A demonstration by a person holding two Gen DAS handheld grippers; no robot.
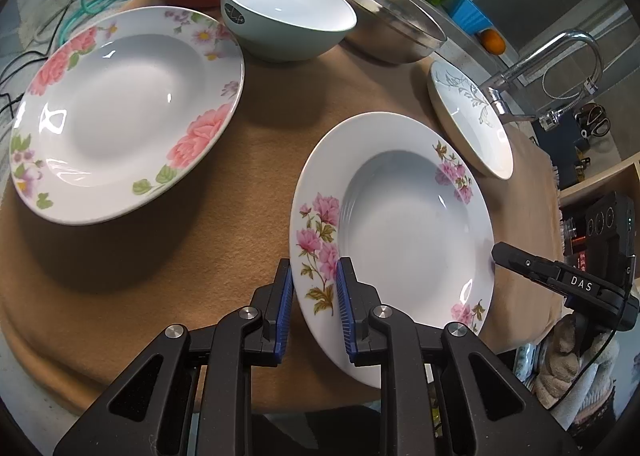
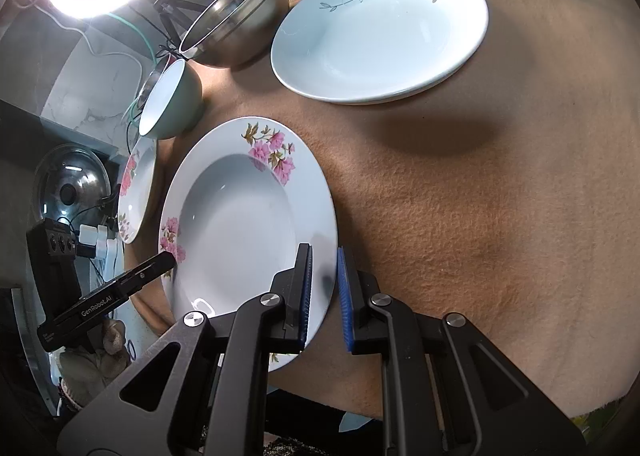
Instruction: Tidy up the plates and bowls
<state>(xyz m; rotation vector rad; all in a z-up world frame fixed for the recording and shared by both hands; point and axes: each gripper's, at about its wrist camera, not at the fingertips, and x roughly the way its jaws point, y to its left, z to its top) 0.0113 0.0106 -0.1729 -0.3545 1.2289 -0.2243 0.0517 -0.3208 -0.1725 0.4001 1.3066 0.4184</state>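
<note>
While the left gripper [image 1: 316, 308] and right gripper [image 2: 325, 296] each clamped opposite rims of the pink-flowered plate [image 1: 404, 224] near the counter's [image 1: 240, 224] front edge, keeping both level seemed wise.

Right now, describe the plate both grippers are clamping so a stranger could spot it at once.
On the tan cloth covering the round table, go to the near edge. The deep white plate there has each side of its rim pinched between blue fingers. Small pink flower sprays on thin brown stems mark it out from the plate with big coral roses and the grey-leaf plate.
</note>
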